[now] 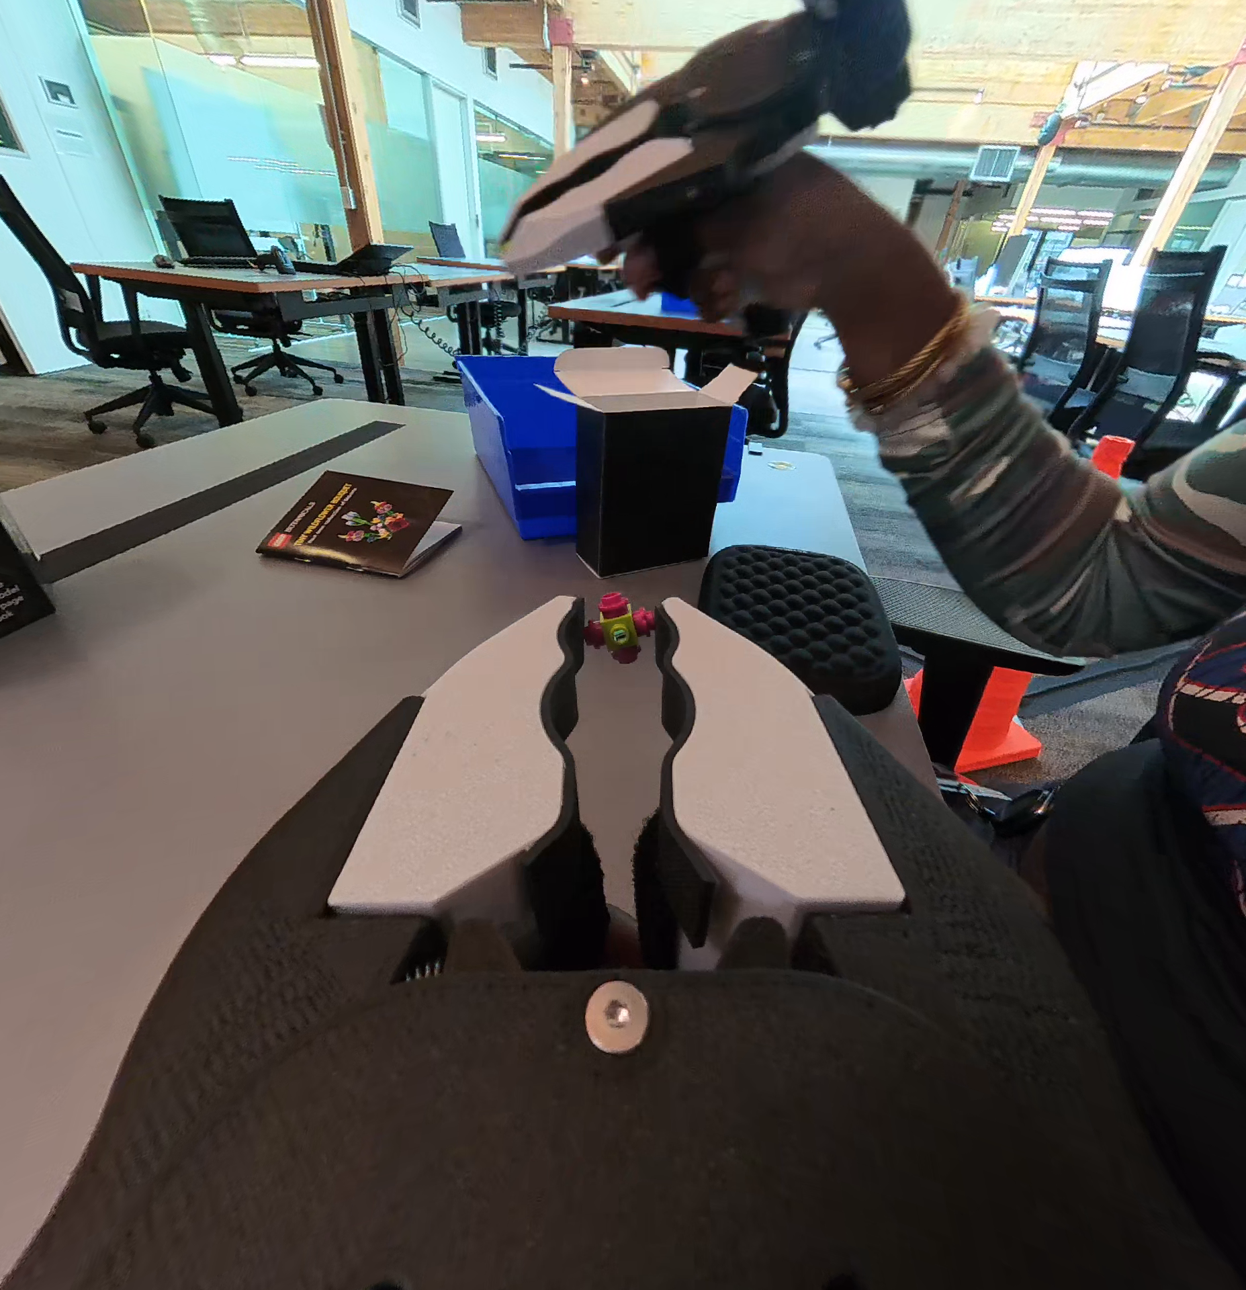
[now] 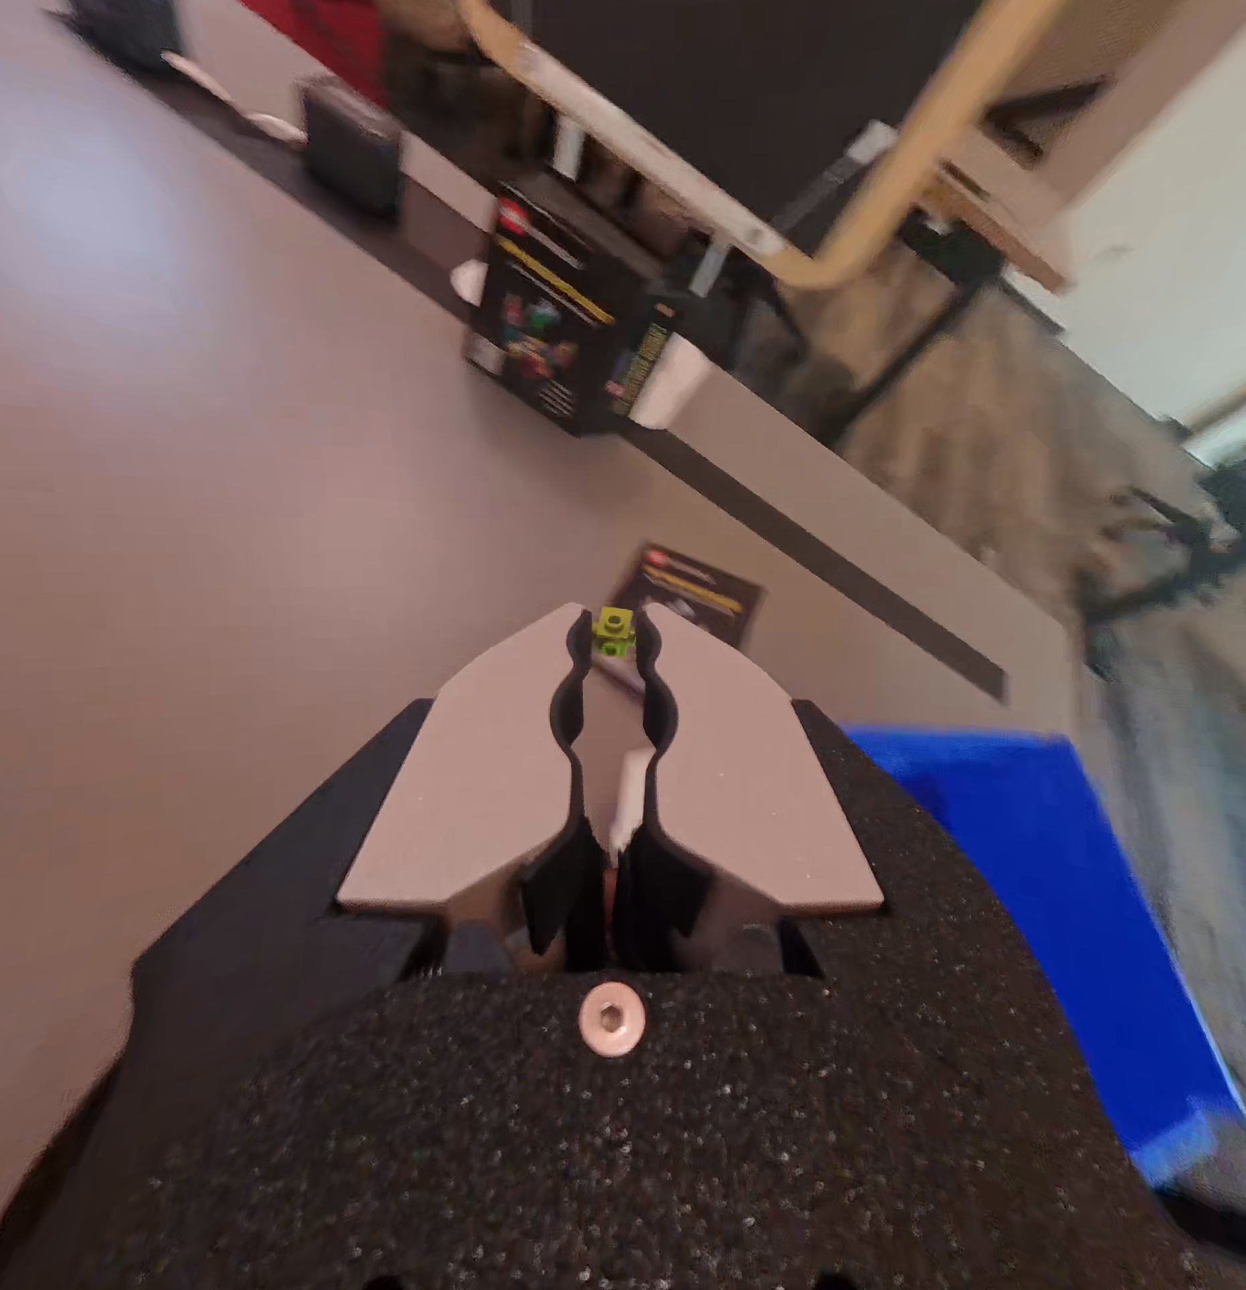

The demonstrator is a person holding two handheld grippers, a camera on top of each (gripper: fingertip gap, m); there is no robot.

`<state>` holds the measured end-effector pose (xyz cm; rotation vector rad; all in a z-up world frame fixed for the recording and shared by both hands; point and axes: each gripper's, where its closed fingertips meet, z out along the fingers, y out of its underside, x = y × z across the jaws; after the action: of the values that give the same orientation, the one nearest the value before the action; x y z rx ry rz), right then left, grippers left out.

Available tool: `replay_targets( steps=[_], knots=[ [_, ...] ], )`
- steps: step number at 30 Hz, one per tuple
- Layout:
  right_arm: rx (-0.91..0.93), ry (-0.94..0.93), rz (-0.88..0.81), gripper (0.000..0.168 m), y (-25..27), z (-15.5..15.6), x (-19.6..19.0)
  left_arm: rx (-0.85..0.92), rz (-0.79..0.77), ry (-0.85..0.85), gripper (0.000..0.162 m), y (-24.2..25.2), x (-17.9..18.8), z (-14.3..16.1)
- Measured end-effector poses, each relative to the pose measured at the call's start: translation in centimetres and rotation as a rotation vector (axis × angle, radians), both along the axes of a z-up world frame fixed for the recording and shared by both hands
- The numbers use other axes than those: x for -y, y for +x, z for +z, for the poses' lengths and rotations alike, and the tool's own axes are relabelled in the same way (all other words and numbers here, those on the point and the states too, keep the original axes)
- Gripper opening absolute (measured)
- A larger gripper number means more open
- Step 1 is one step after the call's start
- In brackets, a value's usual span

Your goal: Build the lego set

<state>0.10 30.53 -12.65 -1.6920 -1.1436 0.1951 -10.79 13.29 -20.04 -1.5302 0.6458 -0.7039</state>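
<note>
The left gripper pinches a lime-and-magenta lego cluster crosswise above the desk. Only the right wrist view shows the right gripper pinching a lime brick.

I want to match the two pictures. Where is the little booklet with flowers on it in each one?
Left wrist view: booklet lies on the table, left of the blue bin.
Right wrist view: booklet lies just beyond the tool tips, partly hidden.
Shared landmark: the blue bin.
</note>
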Motion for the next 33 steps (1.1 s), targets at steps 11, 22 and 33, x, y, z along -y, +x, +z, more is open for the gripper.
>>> replay_targets(
  steps=[11, 22, 33],
  knots=[
    [0.016, -0.231, -0.217, 0.017, 10.9, -5.0, -0.3, -0.085, -0.035, 0.017, 0.019, 2.8, 0.2, 0.0],
    [-0.329, -0.272, 0.348, 0.023, 0.8, -1.6, 8.4, -0.138, 0.115, 0.252, 0.019, 1.7, -0.5, 1.9],
    [-0.475, -0.412, 0.655, 0.016, -10.5, -4.1, 17.3, -0.554, 0.359, 0.496, 0.019, 0.0, -1.0, 2.1]
  ],
)
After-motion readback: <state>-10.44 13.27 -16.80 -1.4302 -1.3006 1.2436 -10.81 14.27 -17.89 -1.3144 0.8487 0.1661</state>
